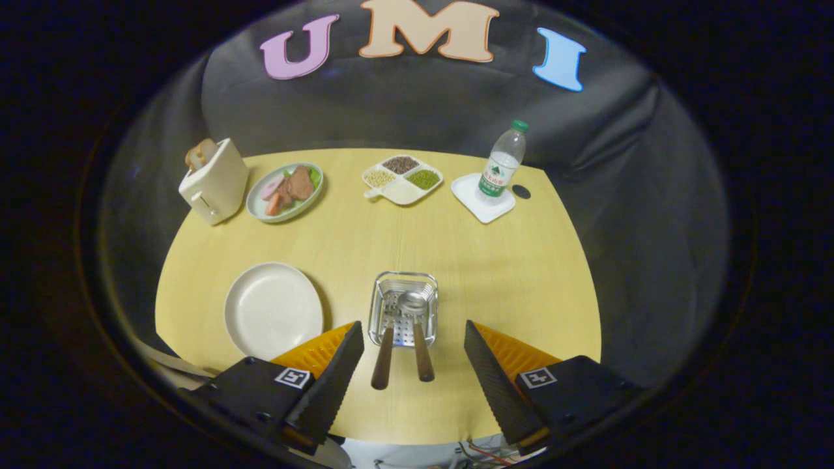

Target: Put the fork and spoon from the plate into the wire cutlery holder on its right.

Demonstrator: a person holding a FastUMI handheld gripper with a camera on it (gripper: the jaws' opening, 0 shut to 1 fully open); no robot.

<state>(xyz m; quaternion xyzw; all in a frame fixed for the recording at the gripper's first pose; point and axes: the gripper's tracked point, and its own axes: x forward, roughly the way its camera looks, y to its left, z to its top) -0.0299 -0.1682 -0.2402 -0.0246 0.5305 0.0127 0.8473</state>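
Now the tongs (414, 342) hover spread wide (holding nothing) over fork (384, 355) and spoon (418, 339) in the holder (404, 306)

One round table (495, 273); one empty plate (273, 311); one wire cutlery holder (403, 308); one fork (384, 355); one spoon (417, 332); one toaster (214, 181); one plate of food (285, 192); one divided dish (402, 180); one water bottle (503, 161); one white coaster (483, 197); one gripper (414, 342) with two fingers spread wide.

I'm working in a staged recording booth, not a home: draped black cloth wall (417, 104) rings my pale wooden table (508, 260), laid with a cream toaster (215, 181) and prop food.
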